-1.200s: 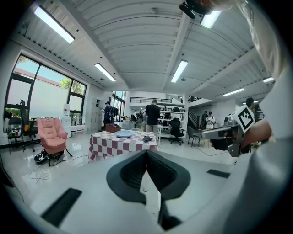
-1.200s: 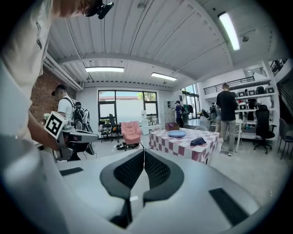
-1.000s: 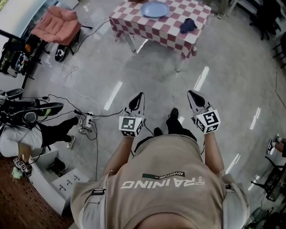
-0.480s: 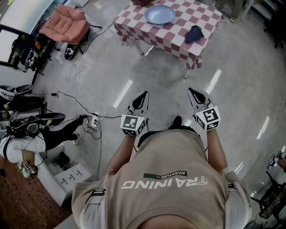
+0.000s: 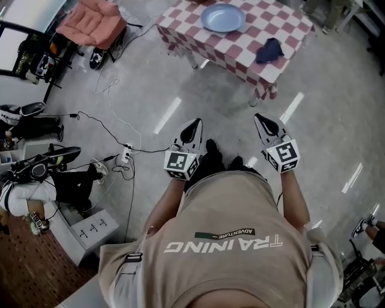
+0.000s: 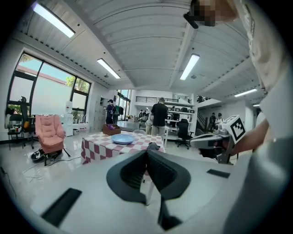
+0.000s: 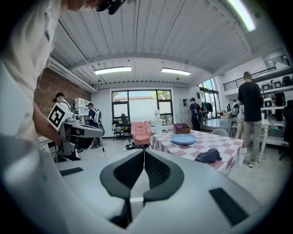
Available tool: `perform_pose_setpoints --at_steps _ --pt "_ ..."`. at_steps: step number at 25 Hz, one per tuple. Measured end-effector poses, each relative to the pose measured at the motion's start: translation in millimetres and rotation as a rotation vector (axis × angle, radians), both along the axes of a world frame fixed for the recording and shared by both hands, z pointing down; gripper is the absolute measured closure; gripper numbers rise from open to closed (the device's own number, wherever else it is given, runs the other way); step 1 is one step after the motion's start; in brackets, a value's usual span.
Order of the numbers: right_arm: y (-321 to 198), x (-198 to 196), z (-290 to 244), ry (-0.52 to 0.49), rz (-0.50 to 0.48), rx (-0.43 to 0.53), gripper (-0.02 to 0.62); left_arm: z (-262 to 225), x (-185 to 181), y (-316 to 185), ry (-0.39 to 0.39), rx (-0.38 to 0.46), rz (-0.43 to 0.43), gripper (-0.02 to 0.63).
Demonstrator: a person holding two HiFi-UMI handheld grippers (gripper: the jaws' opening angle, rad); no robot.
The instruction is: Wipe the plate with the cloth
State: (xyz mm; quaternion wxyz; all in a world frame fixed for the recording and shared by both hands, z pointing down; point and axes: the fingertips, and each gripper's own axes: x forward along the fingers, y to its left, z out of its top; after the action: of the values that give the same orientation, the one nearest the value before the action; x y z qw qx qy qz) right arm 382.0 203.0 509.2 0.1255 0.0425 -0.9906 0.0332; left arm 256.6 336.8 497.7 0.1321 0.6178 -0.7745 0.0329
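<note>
A light blue plate lies on a table with a red-and-white checked cloth, far ahead of me in the head view. A dark blue wiping cloth lies crumpled near the table's right front corner. The plate and the cloth also show in the right gripper view, the plate in the left gripper view. My left gripper and right gripper are held out in front of me over the floor, well short of the table. Both have their jaws together with nothing between them.
A pink armchair stands left of the table. Cables and a power strip trail over the grey floor at my left. A seated person and equipment are at the far left. Several people stand by shelves behind the table.
I have walked toward the table: it sits lower and larger in the head view. Both grippers came forward with me and stayed shut.
</note>
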Motion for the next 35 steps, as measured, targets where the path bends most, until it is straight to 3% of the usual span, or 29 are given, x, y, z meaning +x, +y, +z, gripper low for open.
perform_pose_setpoints --at_steps 8,18,26,35 --pt "-35 -53 3 0.031 0.016 0.039 0.577 8 -56 -45 -0.003 0.030 0.035 0.591" --pt "-82 -149 -13 0.002 0.114 0.016 0.577 -10 -162 -105 -0.069 0.049 0.143 0.591" --pt "-99 -228 -12 -0.009 0.135 0.073 0.577 -7 -236 -130 0.024 0.072 0.200 0.591" --pt "-122 -266 -16 -0.002 0.163 0.124 0.577 -1 -291 -169 0.042 0.061 0.207 0.591"
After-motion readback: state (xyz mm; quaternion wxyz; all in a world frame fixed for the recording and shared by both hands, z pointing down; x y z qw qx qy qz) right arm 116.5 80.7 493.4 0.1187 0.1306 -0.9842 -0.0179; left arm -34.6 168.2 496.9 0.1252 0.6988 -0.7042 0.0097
